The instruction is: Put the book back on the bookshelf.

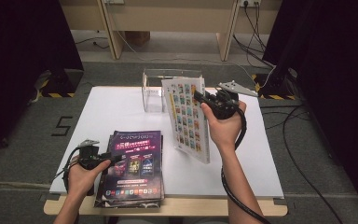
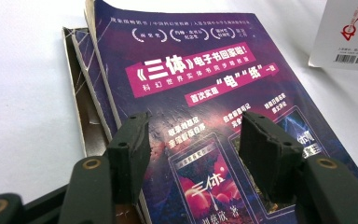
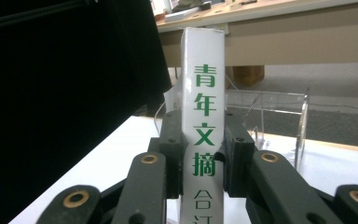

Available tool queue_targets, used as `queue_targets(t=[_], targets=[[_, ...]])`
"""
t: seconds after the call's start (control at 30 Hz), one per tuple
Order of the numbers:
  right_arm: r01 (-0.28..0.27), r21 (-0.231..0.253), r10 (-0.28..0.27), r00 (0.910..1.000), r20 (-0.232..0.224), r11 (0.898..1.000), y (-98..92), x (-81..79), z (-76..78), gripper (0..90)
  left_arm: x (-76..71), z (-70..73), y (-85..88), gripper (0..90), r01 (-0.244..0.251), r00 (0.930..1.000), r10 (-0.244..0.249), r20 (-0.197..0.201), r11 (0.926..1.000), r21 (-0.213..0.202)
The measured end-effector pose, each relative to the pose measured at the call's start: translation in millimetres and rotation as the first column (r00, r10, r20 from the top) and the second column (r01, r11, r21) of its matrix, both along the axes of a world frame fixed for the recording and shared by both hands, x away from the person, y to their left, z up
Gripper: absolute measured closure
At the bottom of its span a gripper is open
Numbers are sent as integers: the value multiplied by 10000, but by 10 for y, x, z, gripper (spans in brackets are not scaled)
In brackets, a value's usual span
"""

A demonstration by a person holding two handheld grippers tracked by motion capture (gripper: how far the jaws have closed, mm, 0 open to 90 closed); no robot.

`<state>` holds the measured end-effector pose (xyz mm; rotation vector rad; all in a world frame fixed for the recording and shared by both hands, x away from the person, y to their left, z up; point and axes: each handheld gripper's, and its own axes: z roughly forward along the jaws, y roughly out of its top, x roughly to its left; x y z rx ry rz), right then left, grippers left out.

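Observation:
A stack of purple paperbacks (image 1: 133,165) lies at the front left of the white board (image 1: 116,107). My left gripper (image 1: 115,157) rests at the stack's left edge. In the left gripper view its jaws (image 2: 196,123) stand open over the top purple cover (image 2: 191,70), gripping nothing. My right gripper (image 1: 200,99) holds a thick white book (image 1: 186,116) with a colourful cover upright above the board's middle. In the right gripper view the jaws (image 3: 204,121) are shut on its white spine (image 3: 204,93), which bears green characters.
A clear acrylic book stand (image 1: 161,88) sits at the board's far edge, just behind the raised book, and appears as (image 3: 279,112) beyond the right jaws. Black curtains flank the table. Cables run over the floor on the right.

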<state>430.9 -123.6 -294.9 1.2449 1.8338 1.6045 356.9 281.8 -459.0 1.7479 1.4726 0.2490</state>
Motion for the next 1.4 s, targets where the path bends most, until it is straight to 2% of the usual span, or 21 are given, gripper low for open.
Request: queue_targets(t=[0.5, 0.73, 1.03, 1.4], targets=[[623, 239, -627, 9979, 179, 9978, -161, 5, 81, 743, 1, 2, 15, 419, -71, 10000, 71, 22, 10000, 2], [1033, 374, -1047, 9938, 380, 9939, -234, 1, 112, 743, -2, 7, 24, 418, -128, 9999, 128, 24, 9999, -16], [1546, 688, -1575, 9867, 395, 9856, -366, 33, 154, 743, -4, 17, 52, 417, -195, 9998, 195, 53, 9998, -70], [1827, 644, -1864, 9809, 563, 9811, -431, 88, 229, 743, -2, 13, 57, 416, -169, 9998, 169, 42, 9998, -68]])
